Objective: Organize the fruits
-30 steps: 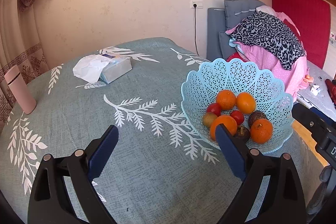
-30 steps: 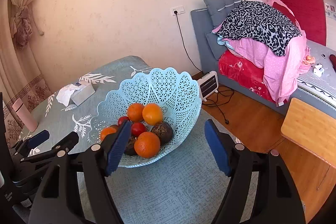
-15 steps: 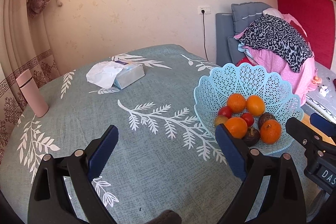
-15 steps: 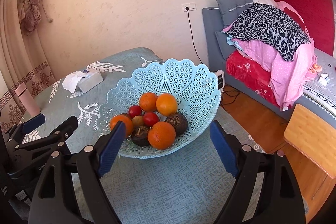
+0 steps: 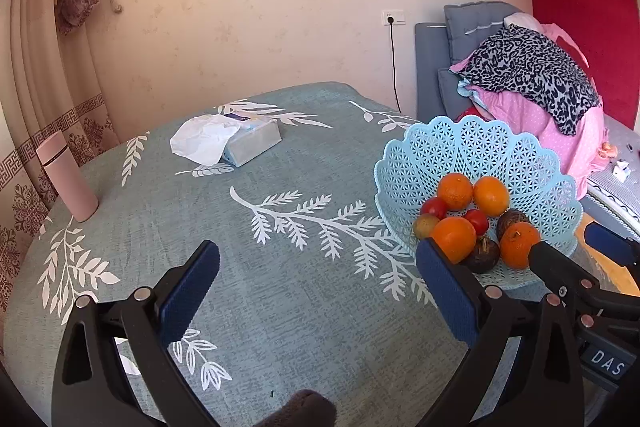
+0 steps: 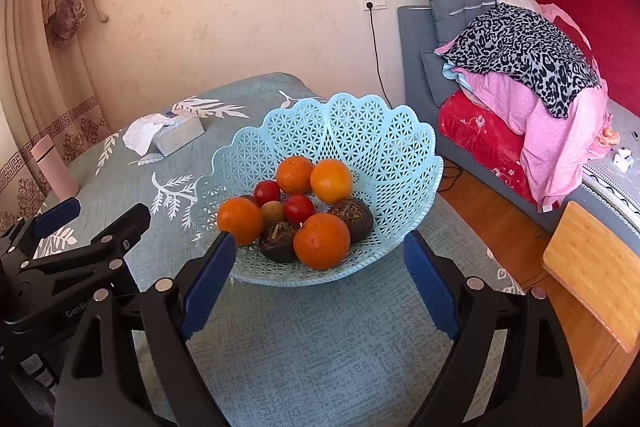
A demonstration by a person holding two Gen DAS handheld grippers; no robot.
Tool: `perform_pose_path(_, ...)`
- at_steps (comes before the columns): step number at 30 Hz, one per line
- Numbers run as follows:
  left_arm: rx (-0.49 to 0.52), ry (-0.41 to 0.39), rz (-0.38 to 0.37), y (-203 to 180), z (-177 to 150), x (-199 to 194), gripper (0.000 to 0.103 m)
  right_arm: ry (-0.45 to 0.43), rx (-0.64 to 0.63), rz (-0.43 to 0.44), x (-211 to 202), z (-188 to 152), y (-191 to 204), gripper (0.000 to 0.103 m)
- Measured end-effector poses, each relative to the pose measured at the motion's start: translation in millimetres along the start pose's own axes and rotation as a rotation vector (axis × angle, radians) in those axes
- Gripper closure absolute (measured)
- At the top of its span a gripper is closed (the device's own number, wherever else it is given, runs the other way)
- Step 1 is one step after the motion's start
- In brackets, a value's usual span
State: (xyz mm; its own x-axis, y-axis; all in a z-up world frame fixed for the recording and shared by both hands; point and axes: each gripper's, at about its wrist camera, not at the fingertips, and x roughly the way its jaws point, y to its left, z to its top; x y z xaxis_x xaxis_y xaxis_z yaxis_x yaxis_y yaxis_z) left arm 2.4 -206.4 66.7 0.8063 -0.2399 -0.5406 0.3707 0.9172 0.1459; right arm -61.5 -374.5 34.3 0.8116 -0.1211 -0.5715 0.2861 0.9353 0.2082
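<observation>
Closer now, basket (image 6: 384, 155) tilts toward right gripper (image 6: 320, 267).

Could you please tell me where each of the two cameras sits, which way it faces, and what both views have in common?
Left wrist: on the left gripper, looking down over the table toward the wall; its own opening jaws show, empty, with the right gripper at right.
Right wrist: on the right gripper, facing the basket; its opening jaws show, empty, with the left gripper at left.
Shared: basket, oranges, tissue box, pink bottle, bed.

"DAS" on the right claw (image 5: 592, 247), "GenRo" on the left claw (image 6: 100, 223)
</observation>
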Motion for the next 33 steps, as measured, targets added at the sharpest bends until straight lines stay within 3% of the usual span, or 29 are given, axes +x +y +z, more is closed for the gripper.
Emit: perform_pose_path(33,0.027,0.034,0.040,-2.0,-5.1,9.4,0.005,0.042,-0.017,-0.007,8.4,-5.9,3.2,0.015)
